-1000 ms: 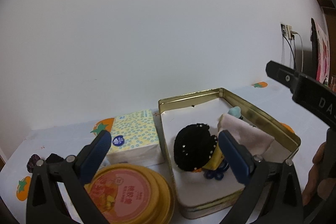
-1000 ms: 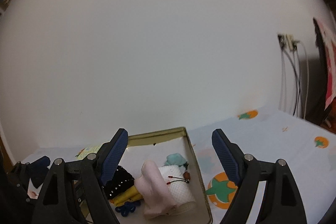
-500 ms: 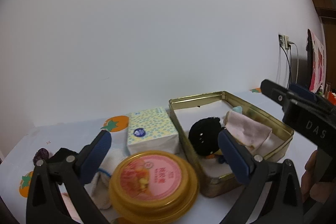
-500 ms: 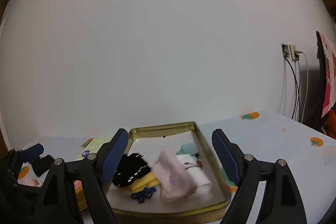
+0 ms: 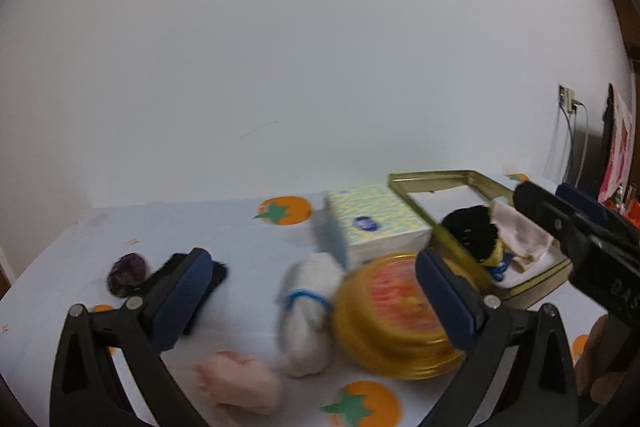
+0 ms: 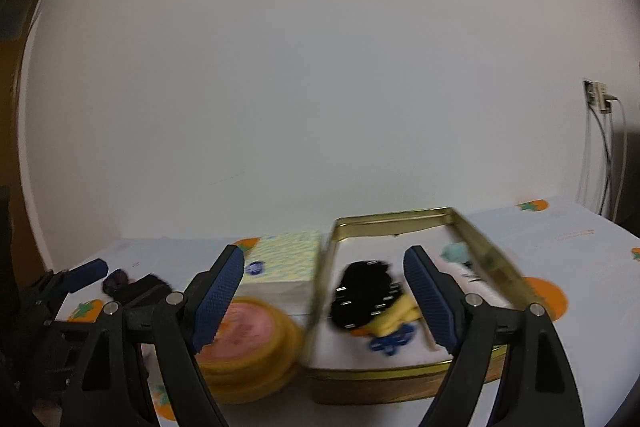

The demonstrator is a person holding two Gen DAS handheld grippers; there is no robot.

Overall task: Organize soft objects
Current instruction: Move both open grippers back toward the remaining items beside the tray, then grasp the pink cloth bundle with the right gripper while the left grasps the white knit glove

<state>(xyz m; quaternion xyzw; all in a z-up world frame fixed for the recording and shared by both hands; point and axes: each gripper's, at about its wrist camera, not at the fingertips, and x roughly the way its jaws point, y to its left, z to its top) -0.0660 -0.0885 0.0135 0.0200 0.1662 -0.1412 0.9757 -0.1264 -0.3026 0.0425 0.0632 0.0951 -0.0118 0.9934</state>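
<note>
Both my grippers hang over the worktop (image 5: 224, 227) with fingers spread wide and nothing between them: the left gripper (image 5: 310, 301) above a white rolled sock (image 5: 306, 307), the right gripper (image 6: 324, 301) near the gold tin (image 6: 400, 375). The tin holds a black beaded piece (image 6: 362, 291), yellow cloth (image 6: 394, 319) and a pink cloth (image 5: 520, 231). A tissue pack (image 5: 376, 223) and round yellow lid (image 5: 396, 315) sit beside it. A pink sock (image 5: 240, 383) lies loose.
</note>
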